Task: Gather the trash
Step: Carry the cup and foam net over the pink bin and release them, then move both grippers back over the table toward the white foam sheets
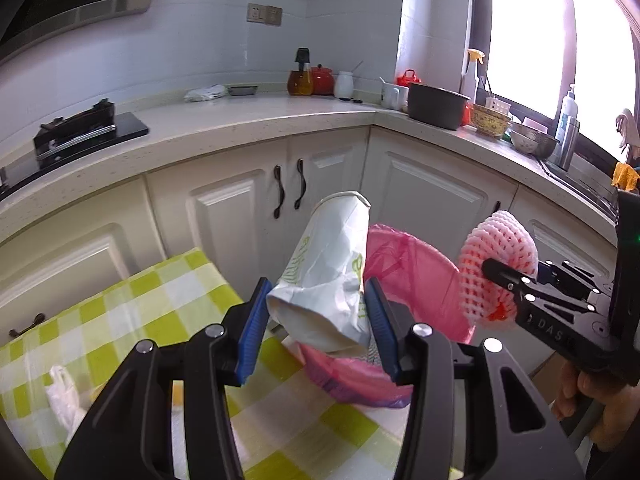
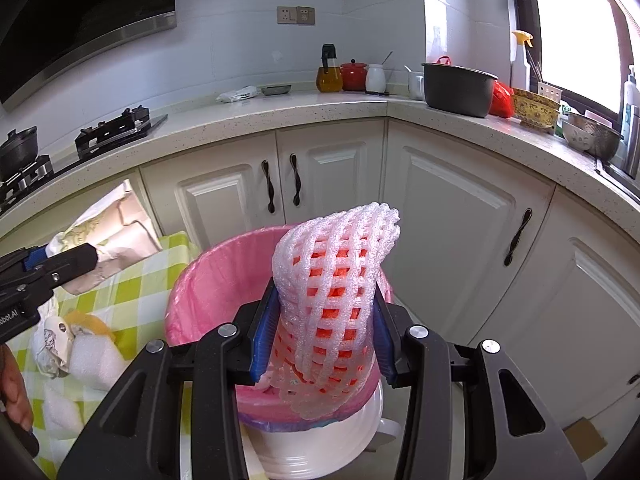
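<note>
My left gripper [image 1: 318,320] is shut on a crumpled white paper cup [image 1: 328,268] with green print, held above the table edge beside the bin. The cup also shows in the right wrist view [image 2: 108,240]. My right gripper [image 2: 326,328] is shut on a pink foam fruit net [image 2: 336,280], held over the near rim of the bin. The net also shows in the left wrist view [image 1: 496,264]. The bin [image 2: 208,292] is white with a pink liner and stands on the floor beside the table; it also shows in the left wrist view [image 1: 404,256].
A table with a green-checked cloth [image 1: 132,316] holds a white plastic scrap [image 1: 64,396]; in the right wrist view, foam pieces and wrappers [image 2: 80,352] lie on it. White cabinets [image 2: 448,232], a counter with pots and bowls, and a stove [image 1: 76,132] stand behind.
</note>
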`<state>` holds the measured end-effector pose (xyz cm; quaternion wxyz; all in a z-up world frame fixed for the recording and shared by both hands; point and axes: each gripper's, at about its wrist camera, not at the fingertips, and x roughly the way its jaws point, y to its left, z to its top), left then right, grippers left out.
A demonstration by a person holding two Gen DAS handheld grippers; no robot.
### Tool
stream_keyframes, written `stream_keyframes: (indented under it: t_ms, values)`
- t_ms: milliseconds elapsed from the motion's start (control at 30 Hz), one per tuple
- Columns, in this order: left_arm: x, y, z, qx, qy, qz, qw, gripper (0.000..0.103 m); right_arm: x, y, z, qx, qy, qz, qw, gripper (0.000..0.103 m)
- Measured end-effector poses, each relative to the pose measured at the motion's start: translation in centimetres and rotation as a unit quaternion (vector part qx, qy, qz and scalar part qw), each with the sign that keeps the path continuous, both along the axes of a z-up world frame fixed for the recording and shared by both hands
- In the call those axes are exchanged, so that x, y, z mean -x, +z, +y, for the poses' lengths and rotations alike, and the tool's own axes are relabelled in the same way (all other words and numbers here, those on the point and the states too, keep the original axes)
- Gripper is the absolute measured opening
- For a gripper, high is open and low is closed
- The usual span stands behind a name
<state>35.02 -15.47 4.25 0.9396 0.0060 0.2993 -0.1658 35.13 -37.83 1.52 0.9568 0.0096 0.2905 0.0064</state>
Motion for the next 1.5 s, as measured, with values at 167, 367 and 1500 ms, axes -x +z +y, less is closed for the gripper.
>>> stream_keyframes:
  t_ms: [167,367,1500]
  values:
    - [-2.5,-0.7,-2.1,0.004,-0.010,0.015,0.9998,0.047,-1.7,-0.5,-0.7,-0.003,-0.005,0.003,1.000,0.041]
    - [-4.7,-1.6,-3.7,0.000,-0.020,0.024,0.9995,0.048,-3.3,-1.5,-1.4,-0.005,-0.003,0.008,1.000,0.044]
    - [2.4,-0.3,12.4,0.012,0.116,0.000,0.9931,0.077,1.2,-1.1,3.0,-0.004,0.014,-0.021,1.000,0.081]
